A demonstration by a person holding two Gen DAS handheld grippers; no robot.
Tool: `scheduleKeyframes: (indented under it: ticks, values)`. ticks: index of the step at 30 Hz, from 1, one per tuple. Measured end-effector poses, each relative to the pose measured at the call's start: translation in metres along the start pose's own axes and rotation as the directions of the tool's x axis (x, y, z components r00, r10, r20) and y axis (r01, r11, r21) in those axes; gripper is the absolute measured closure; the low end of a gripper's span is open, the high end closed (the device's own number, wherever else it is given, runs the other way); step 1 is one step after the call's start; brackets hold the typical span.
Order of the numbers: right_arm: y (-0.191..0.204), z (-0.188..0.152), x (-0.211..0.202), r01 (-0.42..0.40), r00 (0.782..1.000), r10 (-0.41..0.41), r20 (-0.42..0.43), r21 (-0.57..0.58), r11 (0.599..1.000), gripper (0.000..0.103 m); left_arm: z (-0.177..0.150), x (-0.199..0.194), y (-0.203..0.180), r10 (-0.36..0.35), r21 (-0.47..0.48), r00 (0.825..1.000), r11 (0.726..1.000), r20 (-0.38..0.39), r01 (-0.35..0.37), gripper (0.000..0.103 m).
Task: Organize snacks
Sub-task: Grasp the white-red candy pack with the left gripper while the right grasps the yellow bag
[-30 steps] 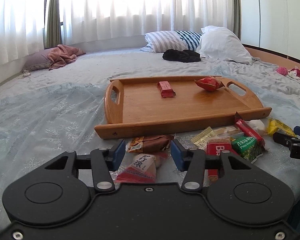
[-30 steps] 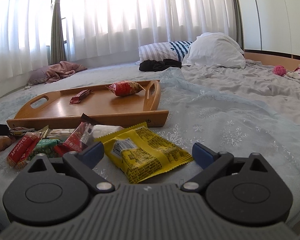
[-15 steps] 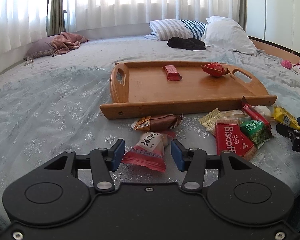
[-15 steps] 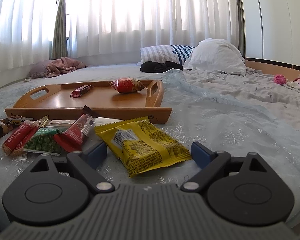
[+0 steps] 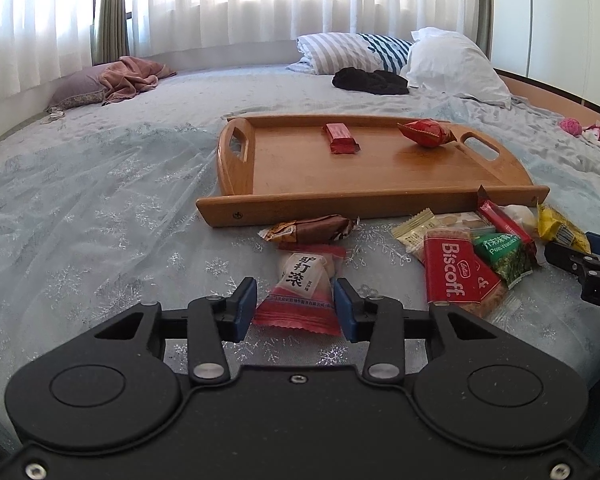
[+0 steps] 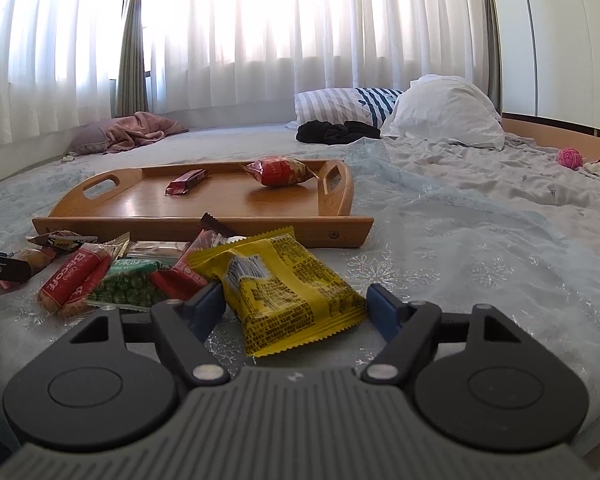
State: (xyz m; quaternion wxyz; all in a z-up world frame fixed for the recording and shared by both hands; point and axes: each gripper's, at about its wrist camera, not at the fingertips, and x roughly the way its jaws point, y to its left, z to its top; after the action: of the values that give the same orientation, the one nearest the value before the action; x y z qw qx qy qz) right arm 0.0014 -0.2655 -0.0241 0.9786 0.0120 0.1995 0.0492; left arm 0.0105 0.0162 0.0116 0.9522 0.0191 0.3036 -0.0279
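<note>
In the left wrist view, my left gripper (image 5: 295, 306) straddles a white-and-red snack packet (image 5: 300, 288) lying on the bedspread. Its jaws are closing, and the blue pads stand at the packet's side edges without squeezing it. In the right wrist view, my right gripper (image 6: 296, 308) brackets a yellow packet (image 6: 288, 284). Those jaws are closing too, with each pad a little off the wrapper. Beyond lies a wooden tray (image 5: 364, 200) holding a red bar (image 5: 342, 139) and a puffy red packet (image 5: 426, 133).
Loose snacks lie in front of the tray: a brown packet (image 5: 312, 229), a red Biscoff pack (image 5: 454, 276), a green pea packet (image 5: 502, 254) and a few more. Pillows (image 5: 456, 64) and dark clothing (image 5: 370, 80) sit at the far end of the bed. A pink yarn ball (image 6: 570, 158) lies far right.
Both pairs of jaws have narrowed toward their packets, the right ones by much more. The left view has shifted so the white-and-red packet shows more fully between the pads.
</note>
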Motion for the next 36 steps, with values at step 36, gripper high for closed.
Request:
scheduleKeyframes:
  ticks: [36]
  values:
    - [0.006,0.023,-0.01,0.045,0.997,-0.041,0.07,-0.057,0.997,0.034,0.006,-0.022,-0.011,-0.007,-0.043,0.998,0.999,0.058,0.01,0.066]
